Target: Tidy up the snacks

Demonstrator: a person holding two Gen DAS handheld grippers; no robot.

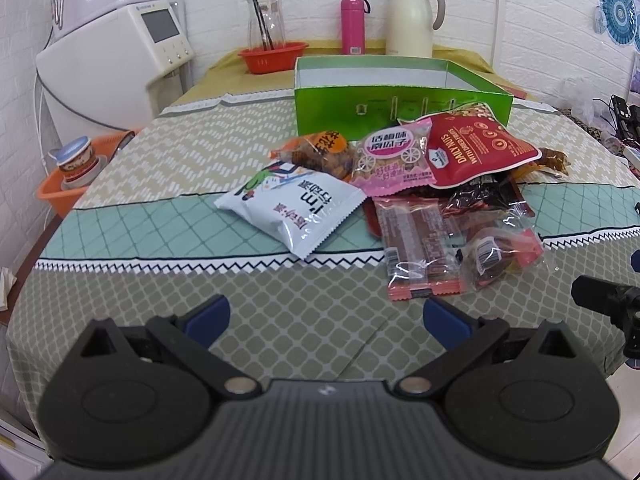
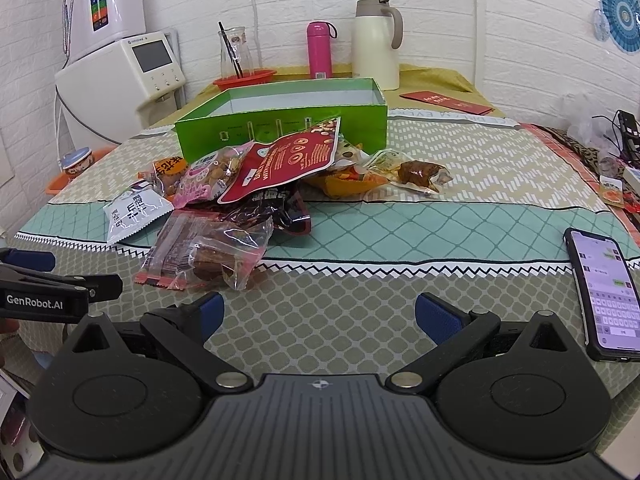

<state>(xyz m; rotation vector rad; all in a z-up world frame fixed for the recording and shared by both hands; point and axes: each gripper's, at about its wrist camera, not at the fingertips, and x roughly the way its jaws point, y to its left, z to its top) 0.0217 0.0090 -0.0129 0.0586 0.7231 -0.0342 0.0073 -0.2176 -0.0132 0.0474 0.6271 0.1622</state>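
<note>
Both tools spread wide and empty: left gripper (image 1: 326, 314) low in the frame, right gripper (image 2: 318, 314) likewise. Snack heap at mid-frame, just before the empty green box (image 1: 404, 100) behind it. White packet (image 1: 292, 210) lying apart at the heap's left edge, likely the easiest first pick. Best pinched by its crimped edge, lifted clear of the clear-wrapped bars (image 1: 416, 248), then set flat into the box. Phone (image 2: 604, 292) at right edge, well apart.

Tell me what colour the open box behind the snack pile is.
Bright green outside, pale whitish inside. The box shows best in the right wrist view.
</note>
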